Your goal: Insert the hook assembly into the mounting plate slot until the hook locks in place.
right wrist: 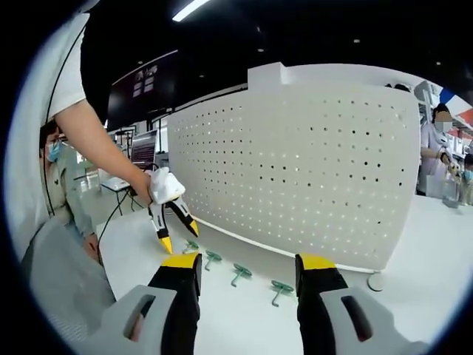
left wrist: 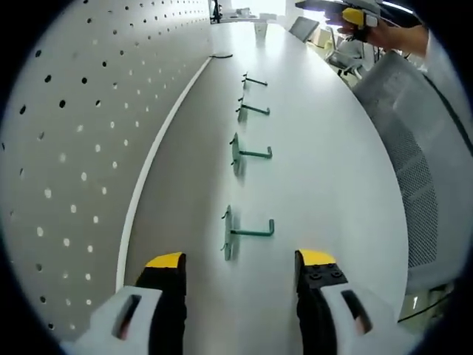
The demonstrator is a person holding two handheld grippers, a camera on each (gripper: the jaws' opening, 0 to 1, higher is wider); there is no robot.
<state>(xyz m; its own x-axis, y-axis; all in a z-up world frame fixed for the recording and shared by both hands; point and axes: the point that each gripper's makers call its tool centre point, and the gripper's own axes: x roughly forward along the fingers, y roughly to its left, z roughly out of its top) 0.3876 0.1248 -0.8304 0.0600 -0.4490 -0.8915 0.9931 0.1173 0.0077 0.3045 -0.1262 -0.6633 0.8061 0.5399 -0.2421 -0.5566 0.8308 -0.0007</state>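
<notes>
Four green hook assemblies lie in a row on the white table (left wrist: pixel 332 177), beside the white pegboard mounting plate (left wrist: pixel 74 133). The nearest hook (left wrist: pixel 247 231) lies just ahead of my left gripper (left wrist: pixel 242 259), whose jaws stand open with nothing between them. Another hook (left wrist: pixel 250 154) lies farther along. In the right gripper view the pegboard (right wrist: pixel 295 170) stands upright with the hooks (right wrist: pixel 240 272) at its foot. A hand holds the left gripper (right wrist: pixel 179 237) open above the row's left end. My right gripper (right wrist: pixel 247 262) is open, empty and well back from the hooks.
A grey mesh chair (left wrist: pixel 414 148) stands along the table's right edge, also seen as the chair (right wrist: pixel 59 274). A seated person (right wrist: pixel 63 185) is at the left and a standing person (right wrist: pixel 436 155) at the far right. A small black item (left wrist: pixel 220 55) lies by the pegboard's far end.
</notes>
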